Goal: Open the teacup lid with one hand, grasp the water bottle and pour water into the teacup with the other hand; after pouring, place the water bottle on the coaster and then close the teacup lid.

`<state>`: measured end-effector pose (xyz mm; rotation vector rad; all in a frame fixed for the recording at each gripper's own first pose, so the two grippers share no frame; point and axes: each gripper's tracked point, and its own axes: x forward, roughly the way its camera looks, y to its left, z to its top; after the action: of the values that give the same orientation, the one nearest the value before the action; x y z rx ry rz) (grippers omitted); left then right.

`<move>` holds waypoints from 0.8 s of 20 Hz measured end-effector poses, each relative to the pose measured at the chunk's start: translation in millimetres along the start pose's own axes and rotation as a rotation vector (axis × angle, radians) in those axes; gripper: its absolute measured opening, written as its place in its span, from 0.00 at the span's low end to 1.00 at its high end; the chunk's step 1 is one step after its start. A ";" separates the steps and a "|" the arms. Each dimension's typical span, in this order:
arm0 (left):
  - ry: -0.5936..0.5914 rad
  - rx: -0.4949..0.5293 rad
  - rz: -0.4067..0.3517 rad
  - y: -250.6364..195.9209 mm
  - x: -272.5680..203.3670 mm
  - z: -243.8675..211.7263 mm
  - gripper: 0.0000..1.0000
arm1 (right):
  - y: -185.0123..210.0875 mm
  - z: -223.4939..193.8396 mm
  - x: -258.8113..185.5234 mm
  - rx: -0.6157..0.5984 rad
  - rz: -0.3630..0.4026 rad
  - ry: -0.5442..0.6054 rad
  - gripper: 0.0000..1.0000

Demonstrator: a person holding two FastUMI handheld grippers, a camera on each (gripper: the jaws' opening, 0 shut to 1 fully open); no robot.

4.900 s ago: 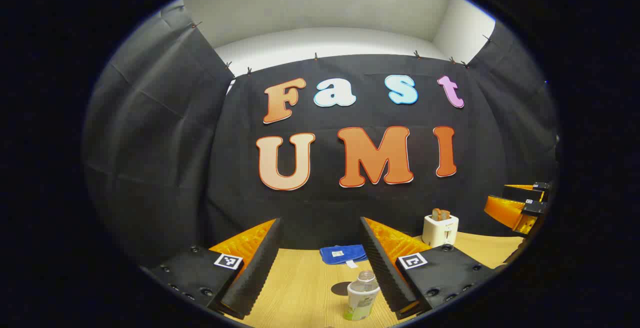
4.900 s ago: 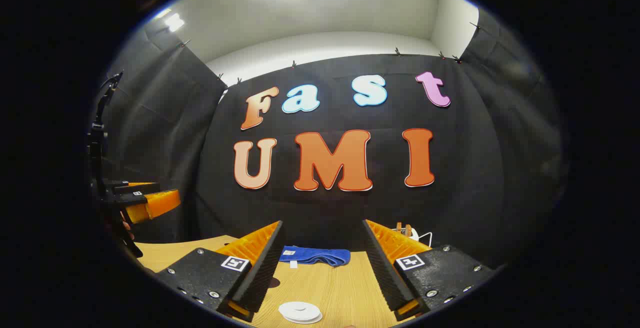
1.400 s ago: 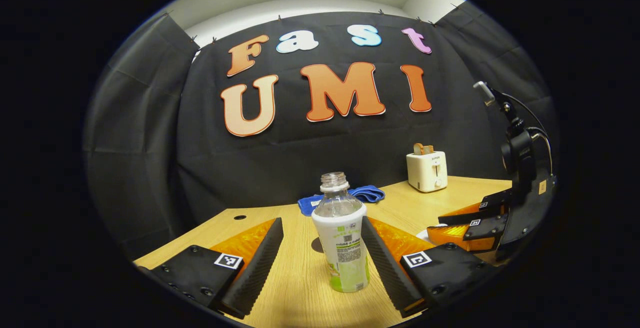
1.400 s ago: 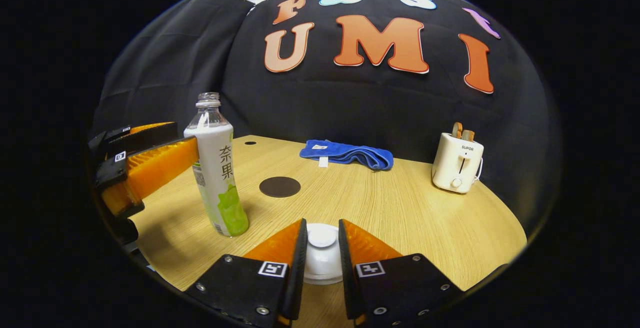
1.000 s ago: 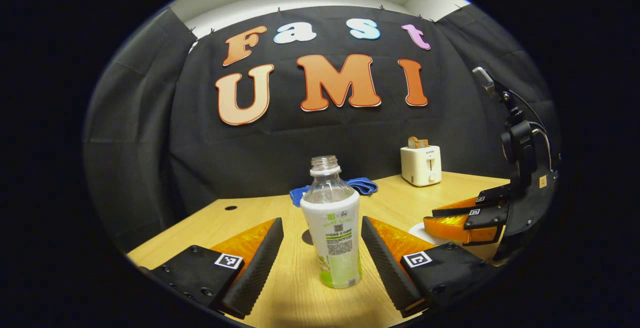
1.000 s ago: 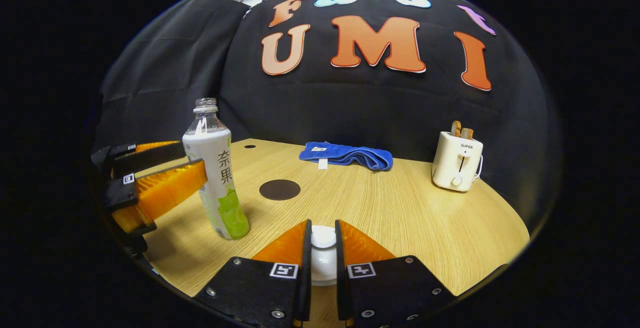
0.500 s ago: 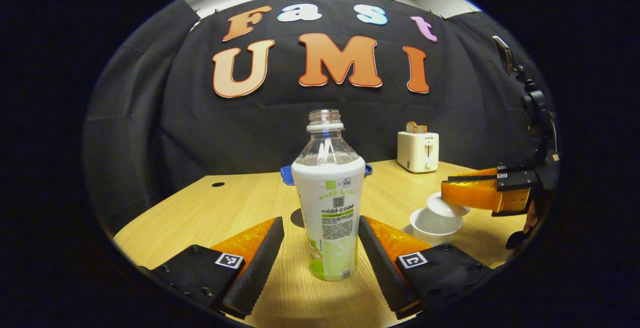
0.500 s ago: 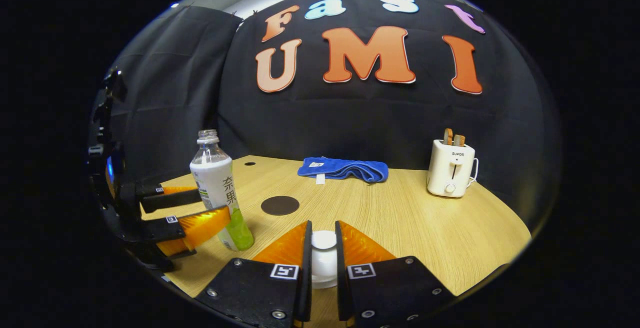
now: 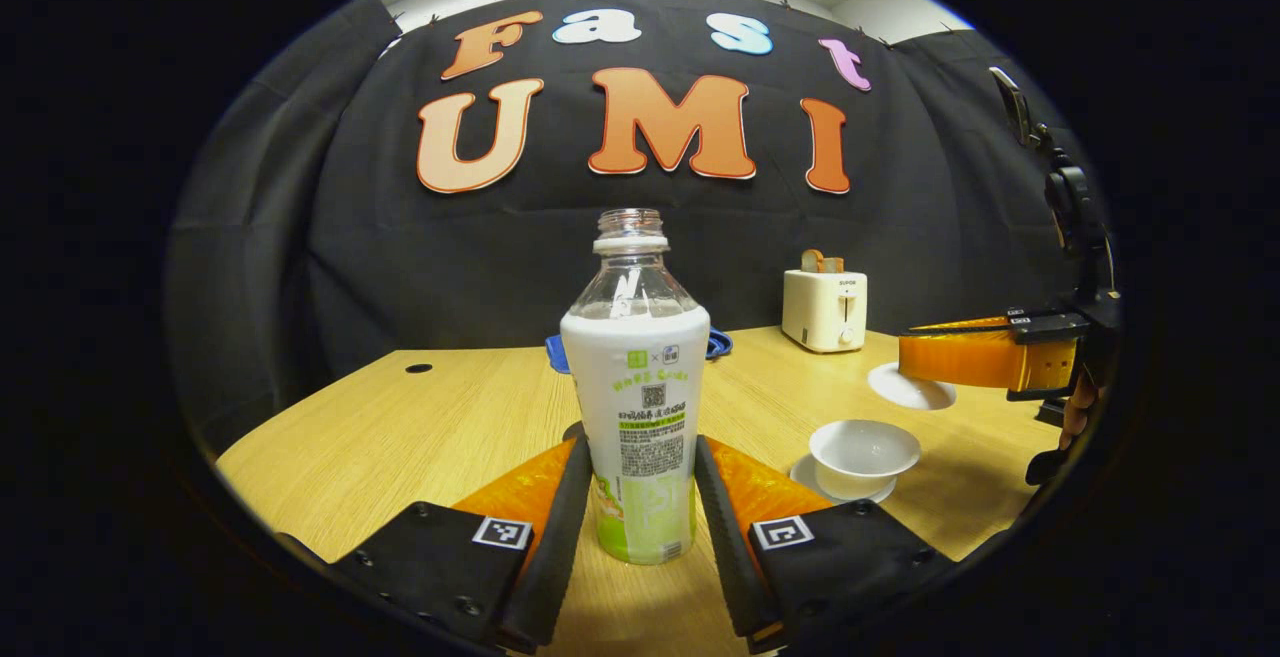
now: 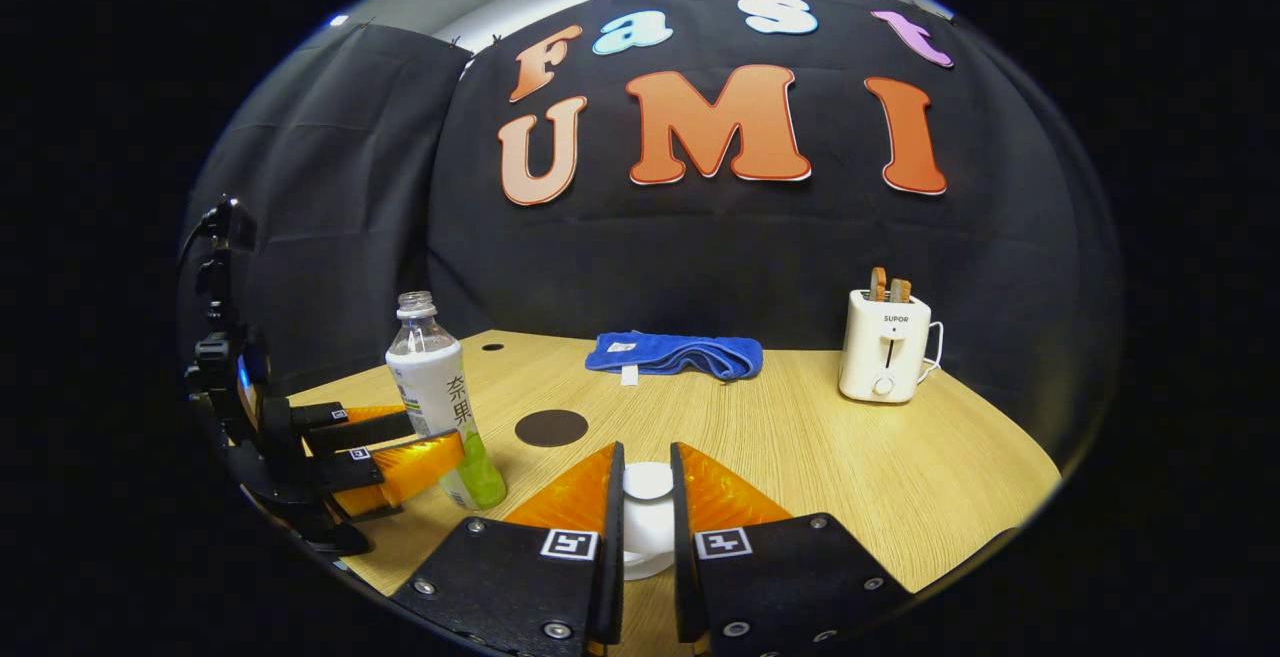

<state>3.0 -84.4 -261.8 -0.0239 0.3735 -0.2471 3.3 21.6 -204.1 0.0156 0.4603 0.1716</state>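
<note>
Pale wood made up the table point(image 9: 400, 427), and on it, in the left gripper view, the water bottle point(image 9: 637, 387) stood upright and uncapped between the two fingers of the left gripper point(image 9: 632, 497). Both fingers lay close along the bottle's lower sides and appeared to touch it, though whether they pressed on it could not be told for sure. Behind the bottle a blue cloth point(image 9: 716, 343) peeked out, and farther right a white toaster point(image 9: 824, 308) stood near the black wall. Right of the bottle the white teacup point(image 9: 864, 455) sat open on its saucer. Above and beyond it the right gripper point(image 9: 985, 359) held the teacup lid point(image 9: 910, 387) lifted clear of the cup.

In the right gripper view, the left gripper point(image 10: 375, 452) flanked the water bottle point(image 10: 440, 407) at the far left. Just right of the bottle the dark round coaster point(image 10: 551, 427) lay bare on the table point(image 10: 850, 467). At the bottom centre the right gripper point(image 10: 646, 522) was clenched on the knob of the teacup lid point(image 10: 647, 517). The blue cloth point(image 10: 675, 353) lay behind, and the toaster point(image 10: 886, 344) stood at the right.
</note>
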 end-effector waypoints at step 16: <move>0.023 0.405 0.115 13.9 9.9 21.4 0.66 | -46.8 20.9 -17.7 0.026 -0.083 -0.057 0.21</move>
<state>22.9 -73.8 -246.3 0.3978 0.3411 -0.2056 4.5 -27.0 -180.1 0.0267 0.4053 0.0831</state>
